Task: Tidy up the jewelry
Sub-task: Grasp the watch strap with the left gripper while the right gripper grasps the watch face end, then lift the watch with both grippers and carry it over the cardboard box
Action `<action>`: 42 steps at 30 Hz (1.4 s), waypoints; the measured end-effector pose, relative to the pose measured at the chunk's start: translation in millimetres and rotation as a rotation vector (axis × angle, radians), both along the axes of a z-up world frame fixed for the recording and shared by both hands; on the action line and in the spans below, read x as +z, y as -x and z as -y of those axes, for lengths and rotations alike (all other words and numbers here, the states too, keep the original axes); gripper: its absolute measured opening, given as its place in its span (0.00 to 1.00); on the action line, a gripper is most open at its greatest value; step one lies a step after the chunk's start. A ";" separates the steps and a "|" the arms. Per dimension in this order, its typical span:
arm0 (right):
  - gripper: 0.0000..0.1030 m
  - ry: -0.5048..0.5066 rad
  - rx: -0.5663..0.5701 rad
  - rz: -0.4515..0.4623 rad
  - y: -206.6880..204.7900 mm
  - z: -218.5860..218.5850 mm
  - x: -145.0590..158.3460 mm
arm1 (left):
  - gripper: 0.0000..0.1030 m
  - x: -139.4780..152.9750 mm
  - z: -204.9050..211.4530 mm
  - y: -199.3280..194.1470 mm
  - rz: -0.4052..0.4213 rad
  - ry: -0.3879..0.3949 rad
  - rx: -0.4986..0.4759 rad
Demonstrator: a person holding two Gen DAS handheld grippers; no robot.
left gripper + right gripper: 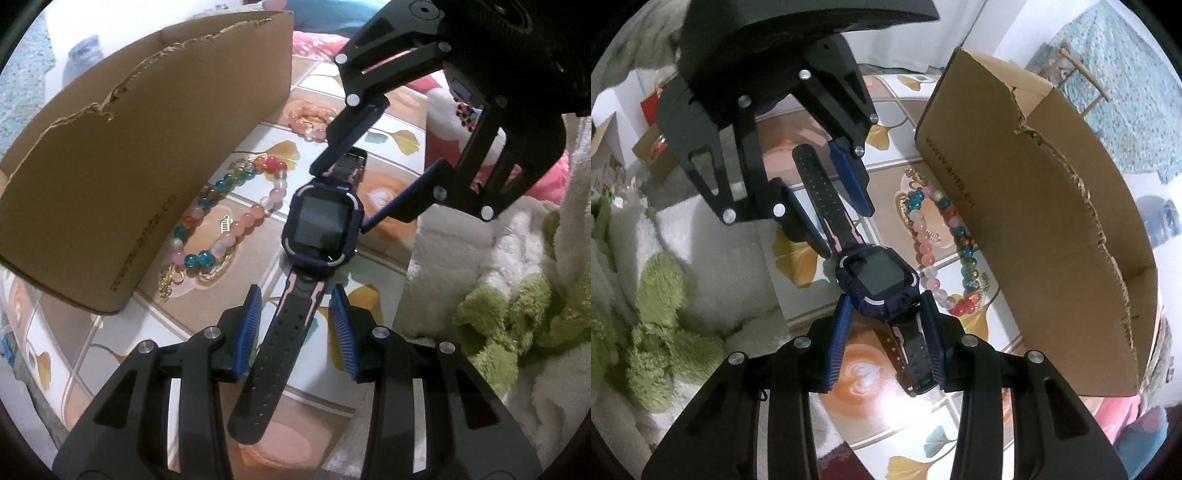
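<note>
Watch (pixel 320 225) lies beside the cardboard box (pixel 147 147), its long strap running straight from my left gripper (pixel 295 332) to my right gripper (pixel 886 343). Left jaws straddle the strap without pressing; right jaws clamp the watch body, nearer the box.

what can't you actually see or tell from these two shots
- Cardboard box contents: in the left wrist view its own wall blocks the inside; in the right wrist view only inner walls show and the floor is hidden.
- Gold trinket: left wrist view, partly behind the box corner.
- Right gripper fingers against the watch: right wrist view, contact unclear.
</note>
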State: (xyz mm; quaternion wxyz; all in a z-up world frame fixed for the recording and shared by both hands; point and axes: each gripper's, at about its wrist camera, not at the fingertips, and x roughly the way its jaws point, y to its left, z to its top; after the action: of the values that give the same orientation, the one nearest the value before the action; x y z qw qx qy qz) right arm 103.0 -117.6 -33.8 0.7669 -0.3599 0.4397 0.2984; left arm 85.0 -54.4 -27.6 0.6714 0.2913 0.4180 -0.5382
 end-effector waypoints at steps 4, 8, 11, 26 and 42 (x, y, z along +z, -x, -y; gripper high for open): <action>0.36 0.010 0.028 0.022 3.4 2.2 2.8 | 0.37 0.0 1.8 -6.7 -0.048 -0.007 -0.024; 0.36 0.018 0.062 0.050 10.4 2.3 6.8 | 0.37 -1.0 8.7 -3.3 -0.013 -0.023 -0.051; 0.30 0.023 0.094 0.069 17.0 1.5 10.5 | 0.36 -1.6 14.5 -1.2 0.012 -0.036 -0.068; 0.46 -0.020 0.010 -0.023 11.0 21.1 8.2 | 0.22 -0.7 32.4 5.6 0.073 -0.069 -0.103; 0.47 -0.083 0.017 -0.318 -11.8 41.9 -7.4 | 0.22 -1.9 35.5 16.8 0.105 -0.074 -0.174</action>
State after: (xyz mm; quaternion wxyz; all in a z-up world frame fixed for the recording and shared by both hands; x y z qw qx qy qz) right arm 114.8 -159.5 -41.2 0.6992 -0.2797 0.5399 0.3761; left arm 68.1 -89.9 -29.4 0.6320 0.3788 0.3749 -0.5627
